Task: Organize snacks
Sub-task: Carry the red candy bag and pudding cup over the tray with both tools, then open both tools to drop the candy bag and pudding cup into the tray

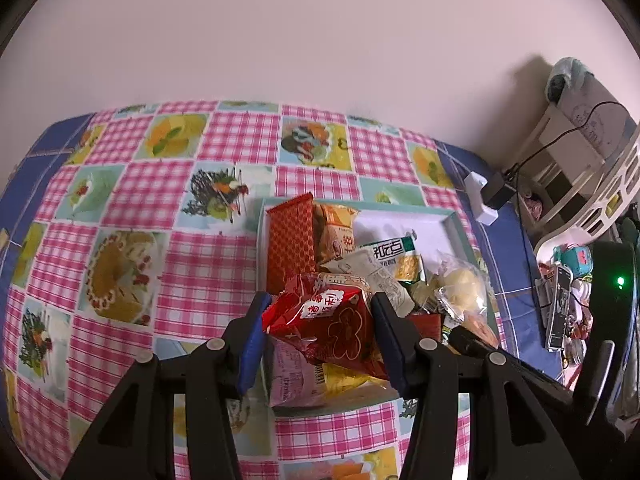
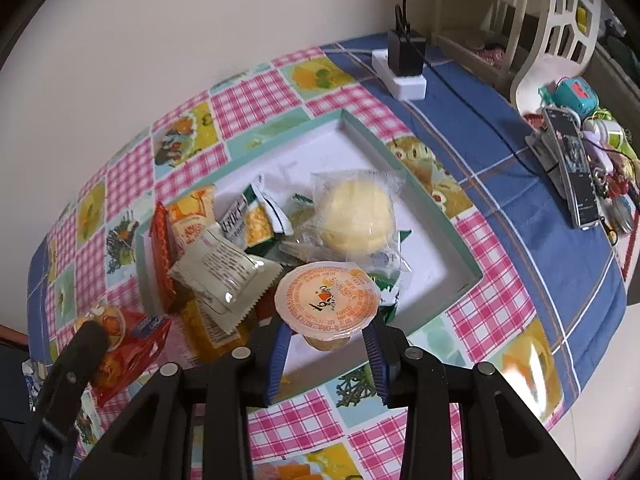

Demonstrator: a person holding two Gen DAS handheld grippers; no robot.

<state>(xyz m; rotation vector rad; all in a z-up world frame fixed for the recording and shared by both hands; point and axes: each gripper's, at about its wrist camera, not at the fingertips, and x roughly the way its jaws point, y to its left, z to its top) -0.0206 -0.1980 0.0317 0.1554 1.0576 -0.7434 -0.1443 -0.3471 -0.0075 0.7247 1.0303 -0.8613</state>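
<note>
The left gripper (image 1: 320,312) reaches forward and slightly down, its two black fingers with blue pads (image 1: 251,344) pressed against either side of a red snack packet (image 1: 328,324), which it holds clamped between them. The right gripper (image 2: 326,324) sits just beside it, angled downward, its blue-padded fingers (image 2: 376,356) closed around the sides of an orange jelly cup (image 2: 327,300). The left gripper's black body (image 2: 72,376) shows at the edge of the right wrist view.
</note>
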